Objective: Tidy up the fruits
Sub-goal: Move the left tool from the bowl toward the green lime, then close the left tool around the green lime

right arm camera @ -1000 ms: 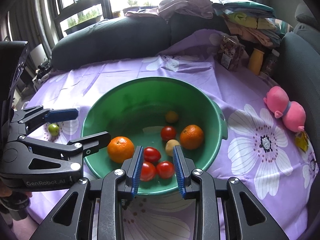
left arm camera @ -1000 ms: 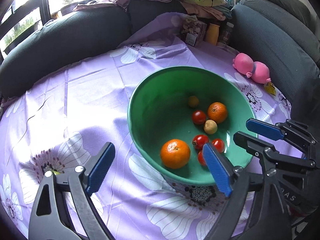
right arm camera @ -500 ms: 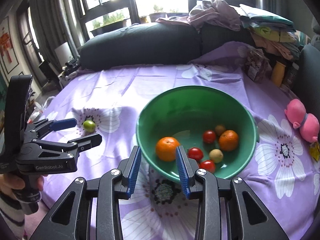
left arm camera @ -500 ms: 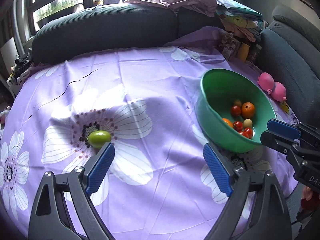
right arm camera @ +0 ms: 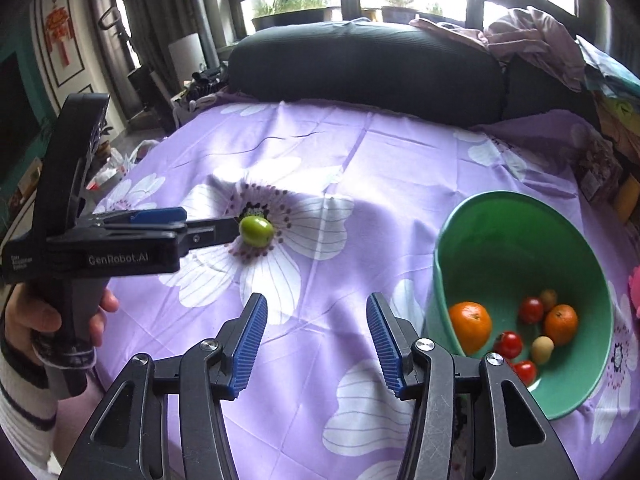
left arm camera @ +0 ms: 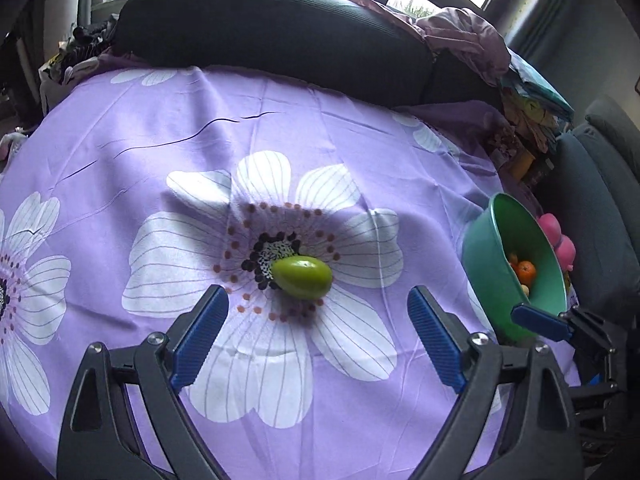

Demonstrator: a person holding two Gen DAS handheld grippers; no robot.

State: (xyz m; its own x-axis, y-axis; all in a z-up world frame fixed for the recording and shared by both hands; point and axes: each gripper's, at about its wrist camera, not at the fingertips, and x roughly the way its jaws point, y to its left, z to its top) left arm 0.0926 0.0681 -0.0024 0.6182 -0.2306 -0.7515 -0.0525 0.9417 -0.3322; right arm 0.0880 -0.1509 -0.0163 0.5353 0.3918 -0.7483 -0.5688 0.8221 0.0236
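Plainly, the green tomato (left arm camera: 302, 277) lies at twelve o'clock of the wide-open, empty left gripper (left arm camera: 318, 338); smooth and light (probably firm), it should be pinched across its narrow middle. The right gripper (right arm camera: 316, 346) is opening, empty.

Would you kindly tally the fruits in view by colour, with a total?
Orange: 2, in the bowl, the larger and the smaller.
Red: 3, in the bowl.
Tan or brownish: 2, in the bowl.
Green: 1, on the cloth.
Total: 8.
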